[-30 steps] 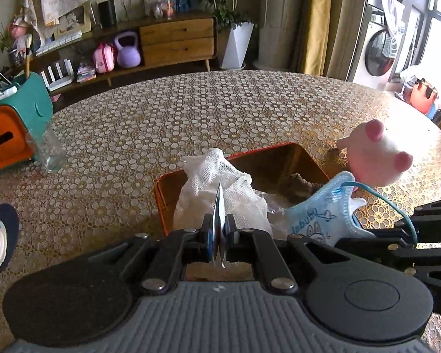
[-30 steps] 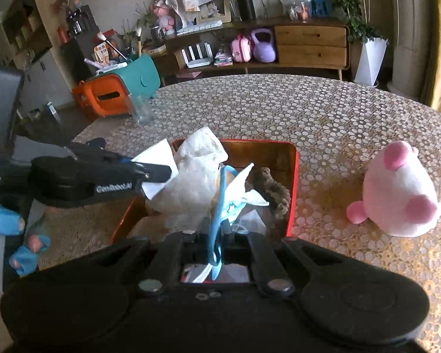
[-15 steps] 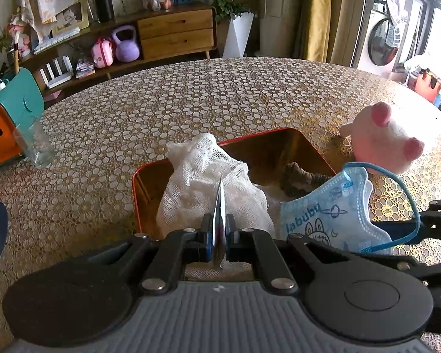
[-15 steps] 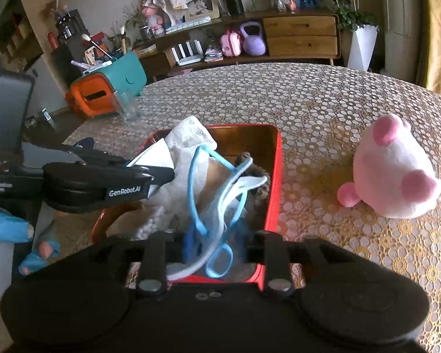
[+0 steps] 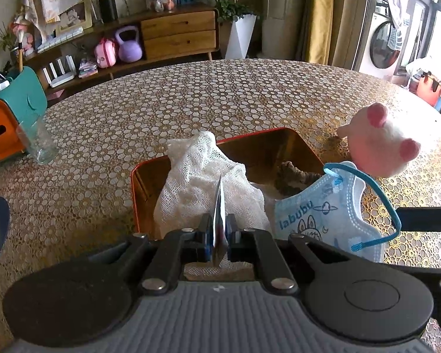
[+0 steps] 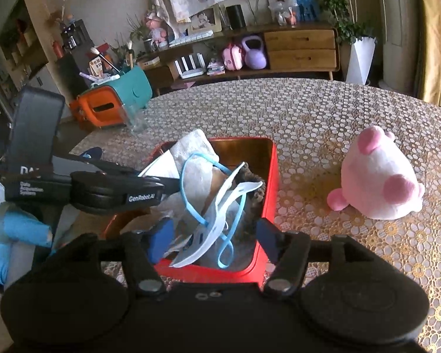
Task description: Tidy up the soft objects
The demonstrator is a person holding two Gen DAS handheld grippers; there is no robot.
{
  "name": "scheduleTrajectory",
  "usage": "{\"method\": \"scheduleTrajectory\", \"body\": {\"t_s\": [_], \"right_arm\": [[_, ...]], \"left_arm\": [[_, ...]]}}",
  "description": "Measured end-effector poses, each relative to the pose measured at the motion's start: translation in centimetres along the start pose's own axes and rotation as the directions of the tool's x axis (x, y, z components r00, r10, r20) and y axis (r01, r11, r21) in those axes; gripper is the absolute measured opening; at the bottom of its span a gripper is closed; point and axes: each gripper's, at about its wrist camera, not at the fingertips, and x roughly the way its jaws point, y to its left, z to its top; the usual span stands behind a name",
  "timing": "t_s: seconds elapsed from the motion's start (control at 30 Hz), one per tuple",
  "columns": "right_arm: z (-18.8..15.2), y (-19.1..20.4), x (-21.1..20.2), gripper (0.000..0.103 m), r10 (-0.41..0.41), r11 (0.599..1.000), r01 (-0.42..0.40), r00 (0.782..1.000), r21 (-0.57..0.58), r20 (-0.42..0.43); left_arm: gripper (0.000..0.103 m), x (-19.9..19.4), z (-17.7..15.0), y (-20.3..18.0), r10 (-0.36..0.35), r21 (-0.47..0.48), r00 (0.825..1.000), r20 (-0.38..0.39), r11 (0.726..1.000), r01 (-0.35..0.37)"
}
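Two grippers: right (image 6: 211, 235) open, mask (image 6: 217, 220) loose

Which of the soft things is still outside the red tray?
The pink plush toy. It sits alone on the tablecloth right of the red tray, which holds the mesh cloth and face mask.

A tray (image 6: 269, 176) is sitting on the bench (image 6: 323, 117), holding a cloth (image 5: 203, 176) and mask (image 6: 220, 206); a plush toy (image 6: 379, 176) is lying to its right.
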Motion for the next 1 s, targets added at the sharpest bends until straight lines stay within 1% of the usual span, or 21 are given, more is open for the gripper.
{"method": "scheduleTrajectory", "body": {"t_s": [0.07, 0.13, 0.17, 0.2, 0.23, 0.27, 0.3, 0.4, 0.53, 0.7, 0.87, 1.0], "right_arm": [[-0.1, 0.2, -0.4, 0.063, 0.001, 1.000, -0.001, 1.000, -0.002, 0.010], [-0.1, 0.3, -0.8, 0.065, 0.002, 1.000, -0.002, 1.000, 0.002, 0.020], [-0.1, 0.3, -1.1, 0.067, 0.002, 1.000, -0.002, 1.000, 0.005, 0.026], [-0.2, 0.4, -1.5, 0.067, 0.002, 1.000, -0.002, 0.999, 0.009, 0.035], [-0.2, 0.4, -1.8, 0.069, 0.004, 1.000, -0.005, 0.999, 0.012, 0.042], [-0.2, 0.4, -2.1, 0.070, 0.007, 1.000, -0.008, 0.999, 0.016, 0.049], [-0.3, 0.4, -2.5, 0.071, 0.005, 1.000, -0.006, 0.998, 0.018, 0.057], [-0.5, 0.6, -3.7, 0.075, 0.003, 1.000, -0.005, 0.996, 0.025, 0.084], [-0.9, 0.6, -5.7, 0.082, -0.003, 0.999, -0.002, 0.992, 0.041, 0.128], [-1.6, 0.9, -7.9, 0.087, -0.013, 0.999, 0.005, 0.984, 0.044, 0.179], [-2.2, 1.7, -9.7, 0.092, -0.013, 1.000, 0.009, 0.975, 0.022, 0.223], [-2.8, 2.3, -11.0, 0.095, -0.016, 1.000, 0.016, 0.965, 0.004, 0.261]], "left_arm": [[0.010, -0.3, -0.1, 0.0, -0.006, -0.002, 1.000, 0.003, 1.000, 0.006], [0.015, -0.6, -0.1, 0.0, -0.008, -0.004, 1.000, 0.005, 1.000, 0.008], [0.024, -0.8, -0.2, 0.0, -0.011, -0.007, 1.000, 0.007, 1.000, 0.011], [0.040, -1.0, -0.2, 0.0, -0.015, -0.009, 1.000, 0.011, 1.000, 0.015], [0.052, -1.2, -0.4, 0.0, -0.018, -0.012, 1.000, 0.015, 1.000, 0.018], [0.074, -1.5, -0.4, 0.0, -0.020, -0.015, 1.000, 0.024, 1.000, 0.020], [0.078, -1.9, -0.5, -0.1, -0.020, -0.018, 0.999, 0.040, 1.000, 0.020], [0.078, -3.0, -0.7, -0.3, -0.027, -0.024, 0.998, 0.060, 0.999, 0.028], [0.078, -5.0, -1.2, -0.3, -0.030, -0.027, 0.996, 0.088, 0.999, 0.033], [0.078, -7.6, -2.1, -0.3, -0.045, -0.045, 0.992, 0.117, 0.998, 0.050], [0.078, -10.7, -3.0, -0.3, -0.055, -0.056, 0.984, 0.168, 0.996, 0.065], [0.079, -13.3, -4.0, -0.8, -0.050, -0.039, 0.974, 0.219, 0.997, 0.060]]}}
